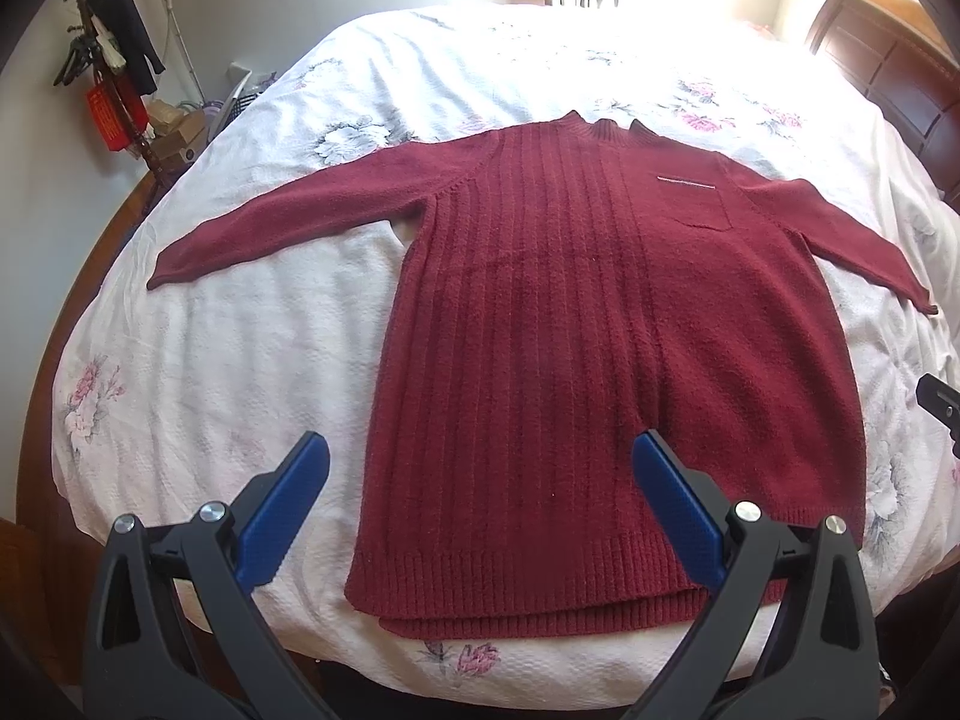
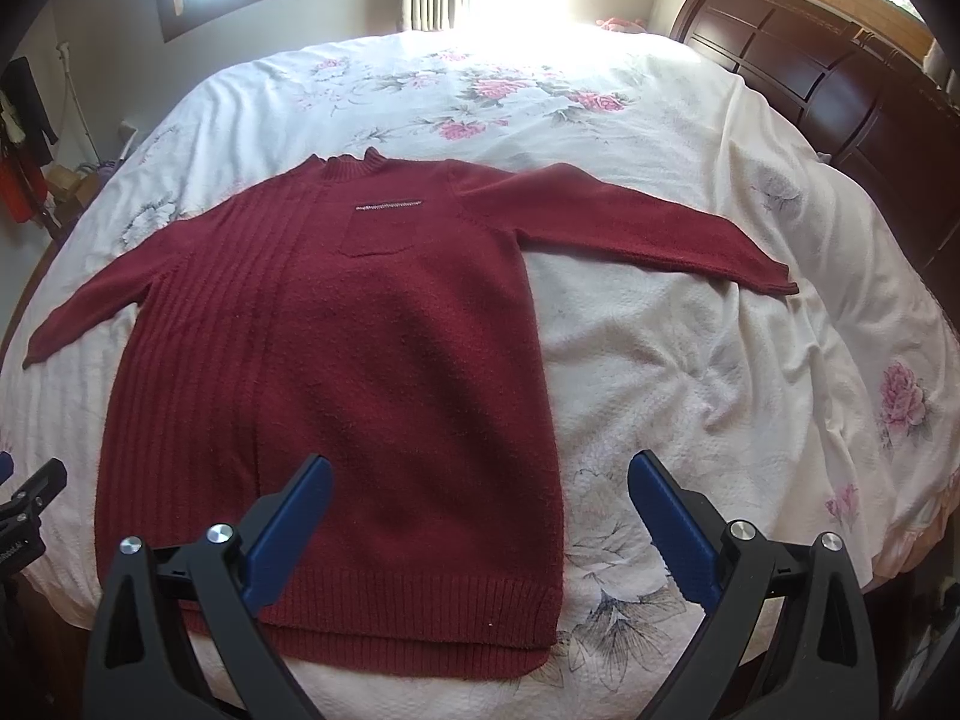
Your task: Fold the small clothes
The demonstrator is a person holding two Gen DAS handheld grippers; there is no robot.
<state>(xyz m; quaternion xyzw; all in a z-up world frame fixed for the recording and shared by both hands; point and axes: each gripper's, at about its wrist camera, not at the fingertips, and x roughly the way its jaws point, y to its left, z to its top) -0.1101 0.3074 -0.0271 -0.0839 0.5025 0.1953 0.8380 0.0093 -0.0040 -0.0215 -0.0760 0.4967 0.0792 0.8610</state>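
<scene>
Both gripper pairs gape over sweater (image 1: 576, 360) on floral bedspread (image 1: 210, 360).

The back layer of the sweater (image 1: 540, 360) lies hidden under the front, showing only as a strip below the hem. In the left wrist view the right claw (image 1: 942, 414) is cut off by the right edge, so how its jaws stand cannot be told there; in the right wrist view the left claw (image 2: 27, 510) is likewise cropped at the left edge. The clutter on the coat stand (image 1: 114, 72) is too small to make out. The far side of the bed (image 1: 540, 42) is washed out by window glare. The headboard (image 2: 840, 90) runs out of frame, and the near edge of the bed sits behind the claw bodies.
</scene>
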